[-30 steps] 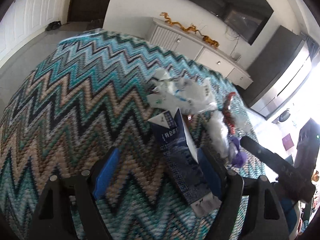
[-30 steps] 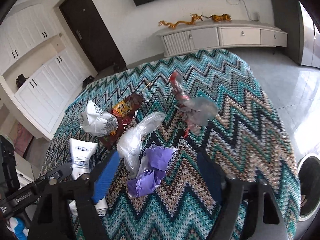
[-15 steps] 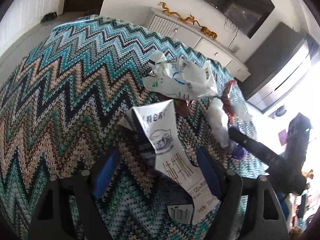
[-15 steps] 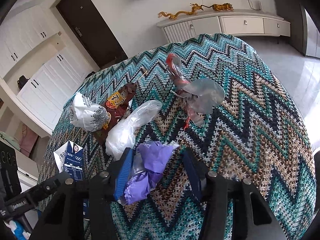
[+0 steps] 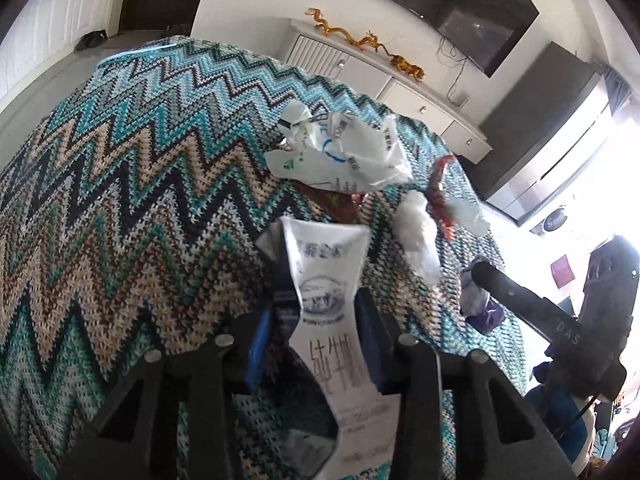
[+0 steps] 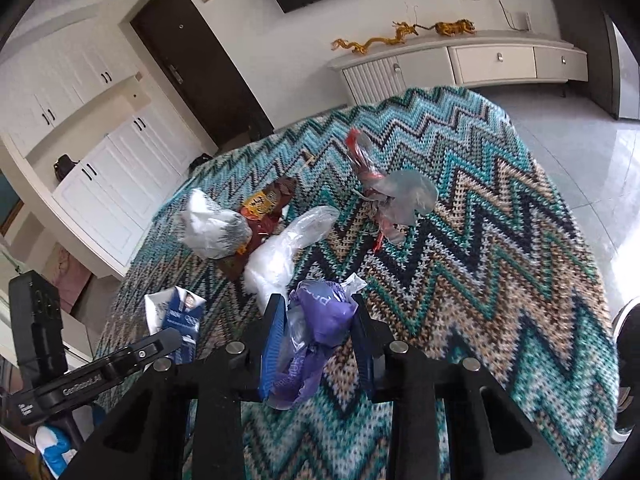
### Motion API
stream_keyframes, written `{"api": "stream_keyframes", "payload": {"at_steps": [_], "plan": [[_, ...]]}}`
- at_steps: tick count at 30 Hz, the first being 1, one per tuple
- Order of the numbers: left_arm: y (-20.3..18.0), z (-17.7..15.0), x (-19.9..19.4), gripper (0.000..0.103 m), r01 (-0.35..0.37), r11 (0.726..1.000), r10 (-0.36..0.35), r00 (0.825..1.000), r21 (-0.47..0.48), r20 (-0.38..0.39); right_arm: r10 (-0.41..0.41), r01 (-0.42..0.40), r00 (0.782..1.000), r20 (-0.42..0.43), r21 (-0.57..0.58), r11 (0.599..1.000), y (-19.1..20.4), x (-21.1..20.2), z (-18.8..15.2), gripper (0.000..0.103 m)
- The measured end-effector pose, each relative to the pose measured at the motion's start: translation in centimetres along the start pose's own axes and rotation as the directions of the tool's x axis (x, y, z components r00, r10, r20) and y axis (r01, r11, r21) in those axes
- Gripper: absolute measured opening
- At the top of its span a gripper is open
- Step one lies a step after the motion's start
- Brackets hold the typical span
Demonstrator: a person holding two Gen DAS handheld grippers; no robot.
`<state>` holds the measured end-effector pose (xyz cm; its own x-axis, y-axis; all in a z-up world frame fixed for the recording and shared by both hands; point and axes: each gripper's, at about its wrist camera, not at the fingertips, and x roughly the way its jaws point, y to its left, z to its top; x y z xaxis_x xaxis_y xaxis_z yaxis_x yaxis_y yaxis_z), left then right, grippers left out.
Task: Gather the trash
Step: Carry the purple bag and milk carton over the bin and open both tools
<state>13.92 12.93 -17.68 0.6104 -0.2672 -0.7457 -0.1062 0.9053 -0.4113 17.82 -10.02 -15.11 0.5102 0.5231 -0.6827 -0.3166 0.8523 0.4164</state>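
Note:
My left gripper (image 5: pixel 316 312) is shut on a flattened white and blue milk carton (image 5: pixel 326 280), which also shows in the right wrist view (image 6: pixel 176 314). My right gripper (image 6: pixel 320 316) is shut on a crumpled purple plastic wrapper (image 6: pixel 320 320), seen in the left wrist view (image 5: pixel 478 308). Both sit over the zigzag-patterned cloth (image 6: pixel 480 280). Beyond lie a crumpled white bag (image 5: pixel 340 152) (image 6: pixel 212 228), a clear plastic bag (image 6: pixel 288 248) (image 5: pixel 418 236), a brown snack wrapper (image 6: pixel 264 208) and a red and clear wrapper (image 6: pixel 384 192) (image 5: pixel 444 196).
A white sideboard (image 6: pixel 460 64) with gold dragon figures (image 6: pixel 376 40) stands against the far wall under a dark TV. White cupboards (image 6: pixel 100 160) and a dark door (image 6: pixel 200 64) are at the left. Tiled floor (image 6: pixel 580 152) surrounds the cloth-covered surface.
Both grippers went from open to shut: the left closed on the milk carton, the right moved forward and closed on the purple wrapper. The carton turned its white face up.

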Motion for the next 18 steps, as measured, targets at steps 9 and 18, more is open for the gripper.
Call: {"api": "stream_keyframes", "payload": {"at_steps": [9, 18], "plan": [[-0.4, -0.5, -4.2, 0.036, 0.032, 0.999, -0.034, 0.996, 0.022, 0.083, 0.03, -0.03, 0.997, 0.069, -0.012, 0.999, 1.0, -4.3, -0.5, 0.031], [-1.1, -0.5, -7.8, 0.036, 0.057, 0.997, -0.062, 0.989, 0.042, 0.133, 0.034, -0.032, 0.985, 0.167, -0.015, 0.999, 0.7, -9.7, -0.7, 0.031]]}}
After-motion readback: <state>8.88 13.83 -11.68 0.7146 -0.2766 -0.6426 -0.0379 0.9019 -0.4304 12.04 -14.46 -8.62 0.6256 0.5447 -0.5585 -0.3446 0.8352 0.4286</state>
